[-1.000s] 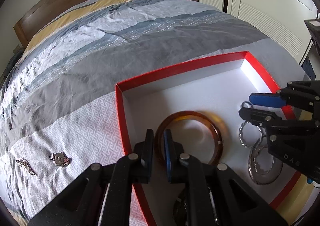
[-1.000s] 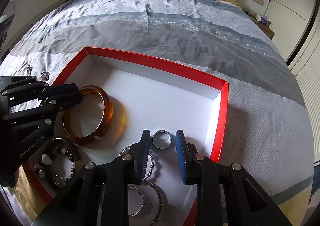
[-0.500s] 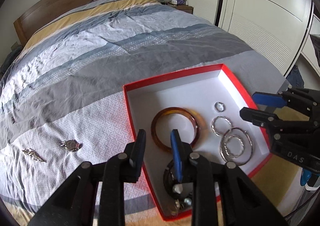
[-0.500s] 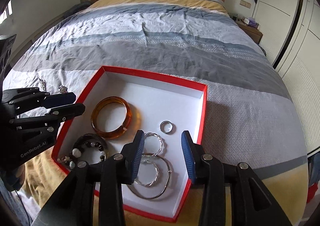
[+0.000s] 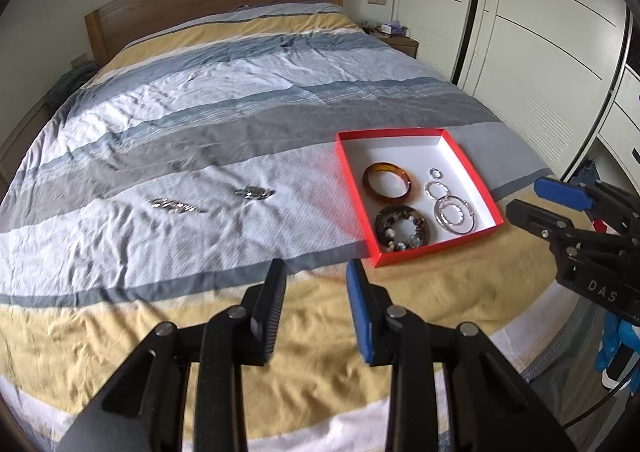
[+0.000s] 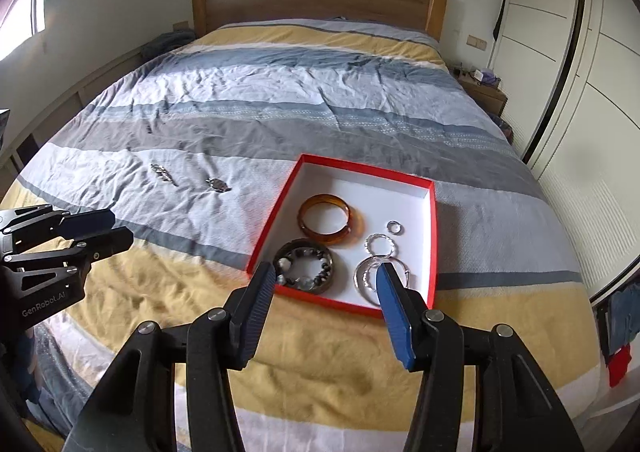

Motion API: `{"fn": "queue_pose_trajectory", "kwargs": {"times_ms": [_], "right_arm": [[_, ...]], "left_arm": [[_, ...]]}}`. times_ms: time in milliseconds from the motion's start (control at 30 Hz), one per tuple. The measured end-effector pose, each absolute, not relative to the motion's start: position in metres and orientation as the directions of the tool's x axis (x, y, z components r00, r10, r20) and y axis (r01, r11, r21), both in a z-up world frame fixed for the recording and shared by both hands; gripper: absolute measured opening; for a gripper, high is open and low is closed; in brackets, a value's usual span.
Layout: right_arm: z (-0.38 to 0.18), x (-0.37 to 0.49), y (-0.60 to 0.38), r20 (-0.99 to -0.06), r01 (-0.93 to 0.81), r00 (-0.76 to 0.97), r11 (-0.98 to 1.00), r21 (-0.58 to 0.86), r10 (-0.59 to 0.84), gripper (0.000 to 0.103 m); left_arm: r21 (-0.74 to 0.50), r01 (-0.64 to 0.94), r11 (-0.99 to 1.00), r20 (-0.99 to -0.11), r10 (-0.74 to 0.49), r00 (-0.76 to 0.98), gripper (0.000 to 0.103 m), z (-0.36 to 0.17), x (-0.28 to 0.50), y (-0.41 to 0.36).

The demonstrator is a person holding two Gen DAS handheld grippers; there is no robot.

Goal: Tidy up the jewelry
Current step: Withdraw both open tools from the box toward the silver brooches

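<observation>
Left gripper (image 5: 316, 272) and right gripper (image 6: 324, 276), both spread apart and holding nothing, above the yellow foot of the bedspread (image 6: 320, 352); red box (image 6: 434, 236) near its edge holding bangle (image 6: 325, 218), bead bracelet (image 6: 304, 266), rings (image 6: 381, 244); two brooches (image 5: 176, 205) on open cloth.

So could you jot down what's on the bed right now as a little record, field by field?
surface: striped bed cover
container: red box, white inside, open, no lid seen
in the box: amber bangle, beaded bracelet, small ring, twisted silver ring, large silver hoops
outside the box: two silver pieces, elongated one and rounder one, on the cover to its left
left tongs: open, holding nothing
right tongs: open, holding nothing
</observation>
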State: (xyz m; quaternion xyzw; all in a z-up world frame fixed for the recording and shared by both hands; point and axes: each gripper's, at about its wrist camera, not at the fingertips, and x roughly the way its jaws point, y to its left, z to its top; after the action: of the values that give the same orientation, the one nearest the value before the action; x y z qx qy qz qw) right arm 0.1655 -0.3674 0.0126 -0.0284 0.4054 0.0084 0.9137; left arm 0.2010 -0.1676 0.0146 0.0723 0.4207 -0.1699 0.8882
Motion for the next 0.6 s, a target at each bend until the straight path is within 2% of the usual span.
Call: {"fn": "queue_pose_trajectory", "kwargs": {"times_ms": [200,600], "right_arm": [[0.034,0.114,-0.321,-0.704,-0.037,0.708,0.994,-0.103,-0.047,0.053],[0.061,0.059,-0.262,-0.666,-0.119,0.746,0.986,-0.119,0.009,0.054]], "left_arm": [[-0.027,0.267,0.963,-0.745,-0.197,0.637,0.030,0.030,0.154,-0.111],[-0.081,0.123,0.989,-0.715,-0.143,0.685,0.030,0.044,0.091,-0.021]]}}
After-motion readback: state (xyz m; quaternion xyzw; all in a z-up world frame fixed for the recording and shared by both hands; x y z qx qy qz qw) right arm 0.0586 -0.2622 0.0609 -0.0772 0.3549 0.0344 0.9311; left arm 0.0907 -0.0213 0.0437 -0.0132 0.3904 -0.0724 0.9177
